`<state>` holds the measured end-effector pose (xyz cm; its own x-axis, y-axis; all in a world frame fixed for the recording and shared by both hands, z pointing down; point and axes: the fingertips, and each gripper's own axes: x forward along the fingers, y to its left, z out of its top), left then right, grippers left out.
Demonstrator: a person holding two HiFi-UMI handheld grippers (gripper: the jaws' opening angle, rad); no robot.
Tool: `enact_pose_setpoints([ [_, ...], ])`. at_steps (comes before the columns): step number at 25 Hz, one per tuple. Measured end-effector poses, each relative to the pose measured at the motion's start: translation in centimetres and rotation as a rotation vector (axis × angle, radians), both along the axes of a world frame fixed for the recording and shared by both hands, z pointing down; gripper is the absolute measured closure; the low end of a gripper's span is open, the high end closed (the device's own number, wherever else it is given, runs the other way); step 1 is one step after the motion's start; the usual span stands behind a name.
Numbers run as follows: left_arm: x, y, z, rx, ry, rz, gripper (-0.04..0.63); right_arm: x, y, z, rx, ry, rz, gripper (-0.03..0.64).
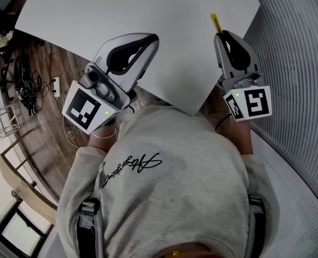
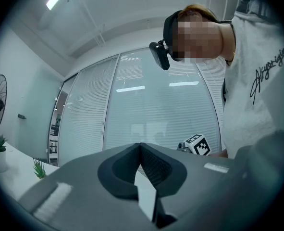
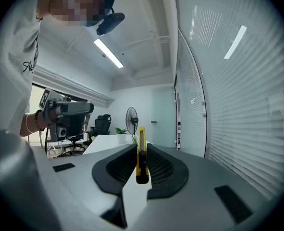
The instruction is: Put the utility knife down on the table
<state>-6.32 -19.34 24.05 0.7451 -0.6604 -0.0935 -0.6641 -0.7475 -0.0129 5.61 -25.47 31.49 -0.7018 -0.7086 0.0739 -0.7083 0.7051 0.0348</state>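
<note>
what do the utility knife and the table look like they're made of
Utility knife: even bright yellow body with a dark piece near its end, smooth, so probably moulded plastic; no blade shows. Table: flat matte white top without grain or glare, likely laminate or painted board, though the look leaves that open.

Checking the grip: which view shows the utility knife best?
Right gripper view: the utility knife sits clamped between the right tongs. Head view shows only its yellow tip beyond them. Left gripper view misses it.
</note>
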Motion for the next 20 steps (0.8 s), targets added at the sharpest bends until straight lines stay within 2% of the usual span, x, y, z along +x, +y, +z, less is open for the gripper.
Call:
enact_pose_setpoints([
  [20, -0.1, 0.0, 0.5, -0.005, -0.008, -0.004, 0.607, -0.9, -0.9, 4.1, -0.068, 0.043, -0.009, 0.554],
])
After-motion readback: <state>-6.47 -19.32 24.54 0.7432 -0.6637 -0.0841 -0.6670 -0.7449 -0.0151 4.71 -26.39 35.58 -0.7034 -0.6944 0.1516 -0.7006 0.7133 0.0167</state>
